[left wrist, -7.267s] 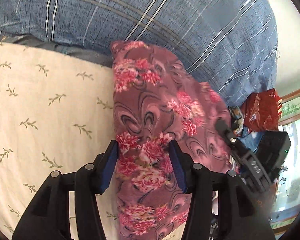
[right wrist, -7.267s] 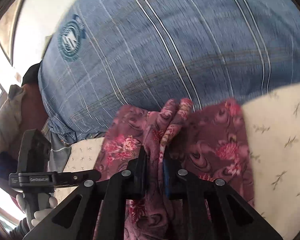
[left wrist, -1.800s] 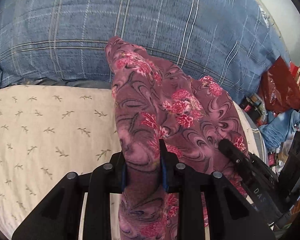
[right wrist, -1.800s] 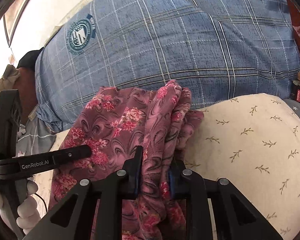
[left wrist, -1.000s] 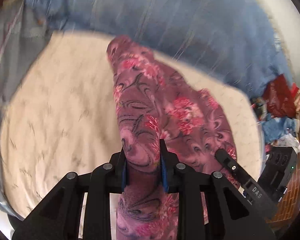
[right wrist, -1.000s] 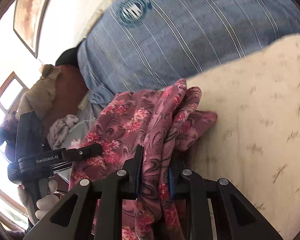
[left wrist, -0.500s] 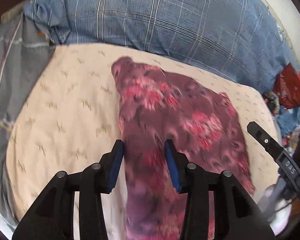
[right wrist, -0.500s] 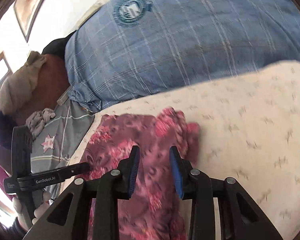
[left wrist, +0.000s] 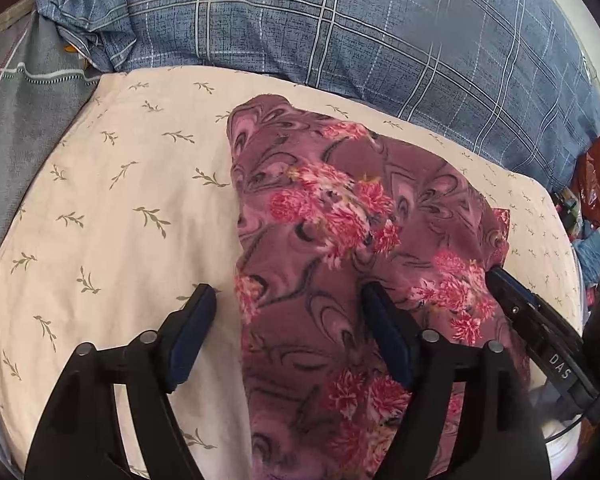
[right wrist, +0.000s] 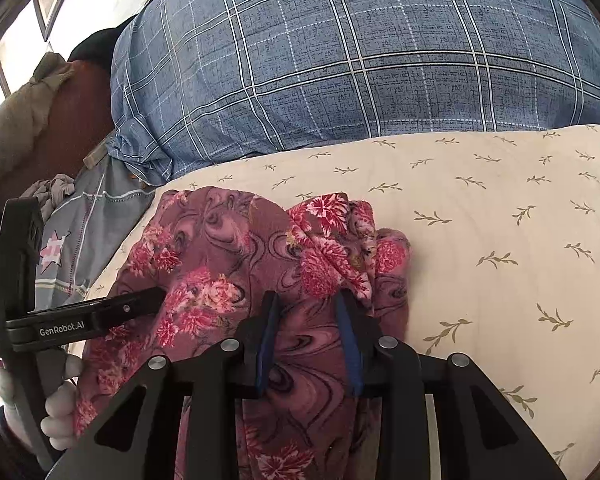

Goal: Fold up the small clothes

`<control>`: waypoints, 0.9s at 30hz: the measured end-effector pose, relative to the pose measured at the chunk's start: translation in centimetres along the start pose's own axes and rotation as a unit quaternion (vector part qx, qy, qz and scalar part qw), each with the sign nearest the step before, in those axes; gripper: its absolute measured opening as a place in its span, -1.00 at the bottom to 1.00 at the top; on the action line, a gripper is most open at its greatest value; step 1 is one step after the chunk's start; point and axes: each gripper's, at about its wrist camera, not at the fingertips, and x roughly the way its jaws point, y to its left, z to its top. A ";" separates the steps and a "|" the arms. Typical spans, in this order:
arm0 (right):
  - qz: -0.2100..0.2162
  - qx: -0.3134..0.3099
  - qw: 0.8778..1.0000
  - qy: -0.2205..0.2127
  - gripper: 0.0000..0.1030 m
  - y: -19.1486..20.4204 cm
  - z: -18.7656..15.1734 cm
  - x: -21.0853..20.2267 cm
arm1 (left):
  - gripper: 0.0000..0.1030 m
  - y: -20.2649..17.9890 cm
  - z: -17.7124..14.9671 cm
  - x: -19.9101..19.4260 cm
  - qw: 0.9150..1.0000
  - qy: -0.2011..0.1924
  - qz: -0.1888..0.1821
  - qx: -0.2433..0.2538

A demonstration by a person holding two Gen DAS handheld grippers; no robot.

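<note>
A small mauve garment with pink flowers [left wrist: 340, 232] lies loosely folded on a cream leaf-print pillow [left wrist: 112, 200]. My left gripper [left wrist: 288, 320] is open over the garment's left edge, one finger on the pillow, one on the cloth. The right gripper's black finger [left wrist: 516, 300] shows at the garment's right side. In the right wrist view the garment [right wrist: 228, 264] is bunched at its right end. My right gripper [right wrist: 308, 312] is open with its jaws astride that bunched fold. The left gripper's finger [right wrist: 124, 308] rests on the cloth at left.
A large blue plaid pillow [left wrist: 340, 28] lies behind the cream pillow [right wrist: 500, 220]. A grey striped sheet [left wrist: 16, 112] is at left. A red bag and clutter [left wrist: 596, 192] sit at far right. A brown headboard with draped cloth [right wrist: 48, 112] stands at left.
Both grippers held the garment shut a second ago, carried it down onto the cream pillow, then opened and let it go. The garment now lies flat.
</note>
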 end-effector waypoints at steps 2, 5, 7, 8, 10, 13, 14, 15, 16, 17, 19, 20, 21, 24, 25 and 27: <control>0.004 0.000 1.000 0.001 -0.31 -0.2 0.2 -0.3 | 0.56 0.1 0.0 0.1 1.000 -0.002 -0.001 -0.002; 0.014 0.008 1.000 0.005 -0.29 -0.4 0.2 -0.3 | 0.59 0.2 0.3 0.2 1.000 0.000 0.000 -0.004; 0.018 0.016 1.000 0.011 -0.29 -0.5 0.3 -0.5 | 0.59 0.1 0.3 0.0 1.000 0.000 0.003 -0.001; 0.016 0.019 1.000 0.013 -0.29 -0.5 0.3 -0.7 | 0.59 0.1 0.3 -0.2 1.000 0.000 0.004 -0.001; -0.001 0.021 1.000 0.009 -0.25 -0.3 0.0 -1.8 | 0.59 0.0 0.2 -0.8 1.000 0.001 0.009 0.005; -0.026 0.009 1.000 0.002 0.11 0.1 -1.1 -3.9 | 0.57 -0.1 -0.6 -2.4 1.000 -0.005 0.018 0.014; -0.029 0.004 1.000 0.004 0.13 0.2 -1.8 -4.6 | 0.57 -0.1 -1.0 -2.9 1.000 -0.005 0.020 0.017; -0.031 -0.001 0.999 0.005 0.12 0.1 -2.5 -5.2 | 0.57 -0.1 -1.3 -3.2 1.000 -0.005 0.020 0.020; -0.037 -0.004 0.999 0.007 0.13 0.0 -3.1 -5.5 | 0.57 -0.1 -2.0 -3.6 0.999 -0.003 0.021 0.023; -0.048 -0.005 0.999 0.012 0.22 -0.2 -3.9 -5.7 | 0.58 -0.1 -2.4 -3.7 0.999 -0.001 0.024 0.026; -0.074 0.013 0.997 0.018 0.54 -1.1 -5.0 -5.6 | 0.60 -0.1 -3.7 -3.5 0.999 0.004 0.028 0.033; -0.069 0.032 0.997 0.009 0.61 -1.6 -5.4 -5.8 | 0.60 -0.2 -4.0 -3.4 0.999 0.004 0.030 0.033; -0.065 0.041 0.997 0.000 0.62 -1.8 -5.6 -5.9 | 0.61 -0.2 -4.2 -3.5 0.999 0.001 0.034 0.031; -0.071 0.055 0.996 -0.004 0.77 -1.5 -5.5 -5.6 | 0.61 -0.3 -4.1 -3.5 0.999 0.003 0.038 0.032; -0.067 0.061 0.996 -0.006 0.84 -1.6 -5.5 -5.5 | 0.61 -0.3 -4.1 -3.5 0.999 0.005 0.038 0.030; -0.068 0.075 0.995 -0.009 0.99 -1.4 -5.5 -5.2 | 0.63 -0.2 -4.1 -3.4 0.999 0.006 0.037 0.026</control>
